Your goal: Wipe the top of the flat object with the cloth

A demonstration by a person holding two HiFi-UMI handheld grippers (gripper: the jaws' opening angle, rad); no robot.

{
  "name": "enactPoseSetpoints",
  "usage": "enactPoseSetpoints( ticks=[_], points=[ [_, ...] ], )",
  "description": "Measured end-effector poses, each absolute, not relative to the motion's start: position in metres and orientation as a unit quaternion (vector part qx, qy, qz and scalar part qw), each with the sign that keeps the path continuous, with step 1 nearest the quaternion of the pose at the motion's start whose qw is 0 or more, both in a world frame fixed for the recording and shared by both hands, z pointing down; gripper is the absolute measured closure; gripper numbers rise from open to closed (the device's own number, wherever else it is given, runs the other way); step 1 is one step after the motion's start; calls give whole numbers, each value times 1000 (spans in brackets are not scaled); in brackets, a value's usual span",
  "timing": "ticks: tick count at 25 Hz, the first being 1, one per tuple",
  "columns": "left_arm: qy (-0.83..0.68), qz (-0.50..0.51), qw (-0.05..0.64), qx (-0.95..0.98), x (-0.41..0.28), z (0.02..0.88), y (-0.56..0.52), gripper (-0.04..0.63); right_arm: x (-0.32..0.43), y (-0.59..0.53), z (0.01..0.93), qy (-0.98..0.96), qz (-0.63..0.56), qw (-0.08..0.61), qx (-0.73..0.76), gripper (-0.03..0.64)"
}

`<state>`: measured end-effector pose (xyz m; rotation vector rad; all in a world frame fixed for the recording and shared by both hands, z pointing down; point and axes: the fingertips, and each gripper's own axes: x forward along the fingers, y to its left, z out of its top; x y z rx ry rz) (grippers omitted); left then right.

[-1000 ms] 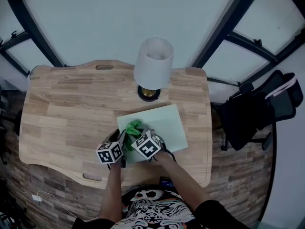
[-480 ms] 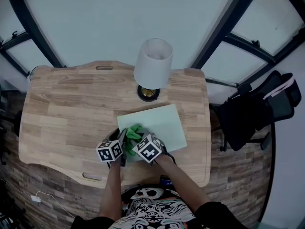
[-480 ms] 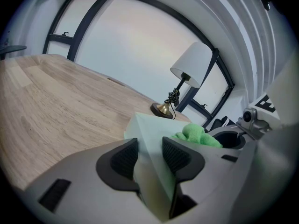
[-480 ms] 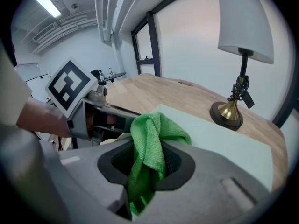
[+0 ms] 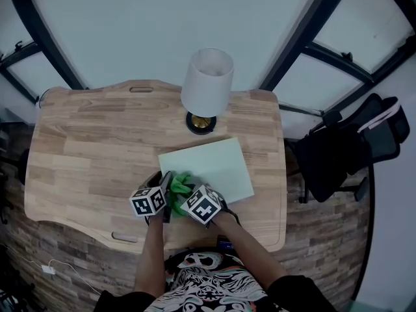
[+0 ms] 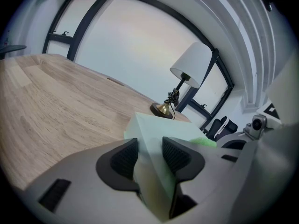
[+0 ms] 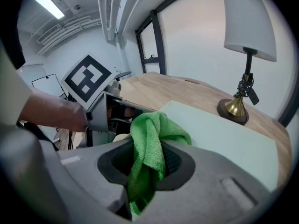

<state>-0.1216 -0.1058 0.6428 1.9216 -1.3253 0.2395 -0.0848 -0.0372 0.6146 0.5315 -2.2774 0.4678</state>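
A pale green flat board [image 5: 211, 166] lies on the wooden table [image 5: 91, 148], in front of the lamp. My left gripper [image 5: 166, 197] is shut on the board's near left corner; in the left gripper view that corner [image 6: 149, 146] sits pinched between the jaws. My right gripper [image 5: 185, 197] is shut on a bright green cloth [image 5: 181, 186], which rests bunched on the board's near left part. In the right gripper view the cloth [image 7: 152, 146] hangs between the jaws, with the board [image 7: 219, 139] beyond it.
A lamp with a white shade [image 5: 207, 83] and brass base [image 5: 201, 122] stands just behind the board. A dark office chair [image 5: 351, 145] stands off the table's right side. Bare tabletop stretches to the left of the board.
The right gripper has drawn the cloth a little toward the board's near edge. The left gripper has kept its hold on the corner.
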Motion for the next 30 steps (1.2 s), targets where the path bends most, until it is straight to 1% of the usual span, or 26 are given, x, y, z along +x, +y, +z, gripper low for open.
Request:
enactPoseSetpoints(
  ticks=[11,30],
  points=[
    [-518,97,385,758,-121,642,-105,430,-88,-24,615,-885,192,382,185,526],
    [-518,96,383,759,-122,641,-105,430,-88,-22,613,-886,192,377,189,526]
  ],
)
